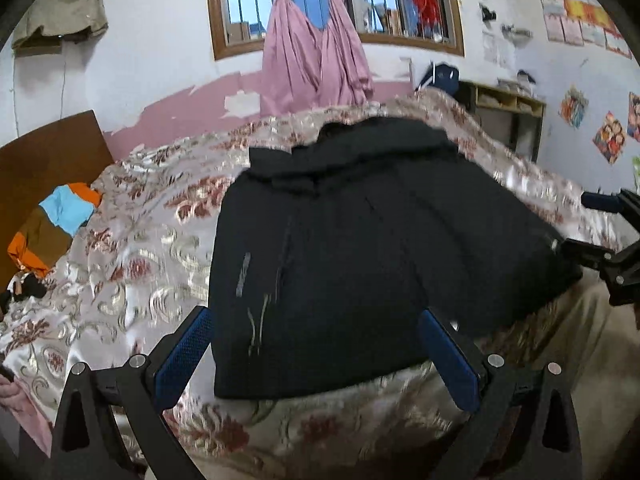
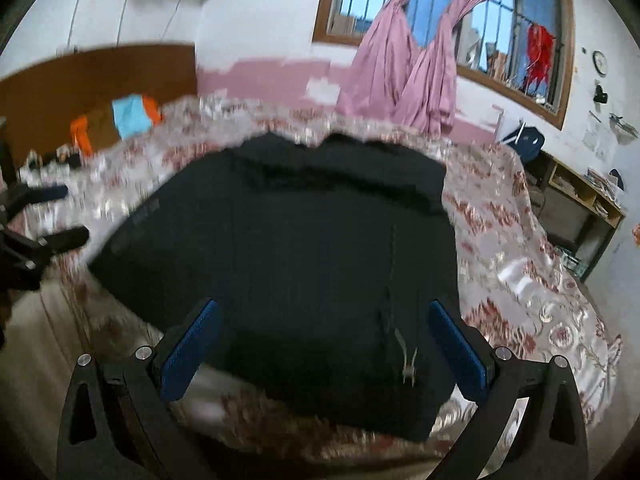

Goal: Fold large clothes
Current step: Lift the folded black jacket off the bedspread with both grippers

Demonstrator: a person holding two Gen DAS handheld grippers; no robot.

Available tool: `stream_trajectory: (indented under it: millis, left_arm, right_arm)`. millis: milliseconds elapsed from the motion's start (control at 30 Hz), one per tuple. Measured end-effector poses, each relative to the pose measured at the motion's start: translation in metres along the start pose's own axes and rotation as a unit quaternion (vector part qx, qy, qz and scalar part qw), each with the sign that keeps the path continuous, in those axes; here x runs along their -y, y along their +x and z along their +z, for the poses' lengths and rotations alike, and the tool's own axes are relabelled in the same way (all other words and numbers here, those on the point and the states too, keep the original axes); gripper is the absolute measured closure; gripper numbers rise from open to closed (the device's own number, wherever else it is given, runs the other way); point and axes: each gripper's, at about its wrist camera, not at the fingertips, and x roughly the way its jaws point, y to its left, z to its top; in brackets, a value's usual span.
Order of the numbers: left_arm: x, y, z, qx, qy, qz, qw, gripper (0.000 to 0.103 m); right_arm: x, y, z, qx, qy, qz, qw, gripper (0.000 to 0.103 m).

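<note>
I hold both claws, left claw (image 1: pixel 316 344) and right claw (image 2: pixel 324 340), spread and empty above the black fabric garment (image 1: pixel 360 248), seemingly part-folded (blurred), on the floral satin bedspread (image 1: pixel 140 240); next, grip its near hem.

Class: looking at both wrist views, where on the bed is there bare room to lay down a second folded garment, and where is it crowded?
Free: the floral bedspread between the black garment and the orange-and-blue cloth by the headboard; also the stretch right of the garment, toward the shelf. Crowded: the near edge, where the open left gripper and open right gripper hover.
</note>
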Motion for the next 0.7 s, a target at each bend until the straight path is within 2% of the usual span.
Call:
stream_trajectory:
  millis: [167,333,400,567,700]
  left_arm:
    - [0.021,0.011,-0.025,-0.024,0.031,0.009,0.9992,0.0]
    - [0.042,0.034,-0.038,-0.065,0.081,0.044,0.9936,0.0]
    - [0.042,0.042,-0.04,-0.077,0.08,0.054,0.9923,0.0]
    - [0.033,0.057,-0.044,-0.105,0.061,0.052,0.9912,0.0]
    - [0.026,0.062,-0.047,-0.118,0.039,0.045,0.9912,0.0]
  right_arm:
    - [0.0,0.018,-0.019,-0.061,0.016,-0.003,0.998,0.002]
    - [-0.009,0.042,-0.033,-0.124,0.003,-0.021,0.992,0.002]
    - [-0.019,0.049,-0.037,-0.135,-0.022,-0.029,0.99,0.002]
    - [-0.057,0.059,-0.043,-0.145,-0.116,-0.058,0.981,0.002]
    - [-0.071,0.07,-0.041,-0.154,-0.15,-0.077,0.974,0.002]
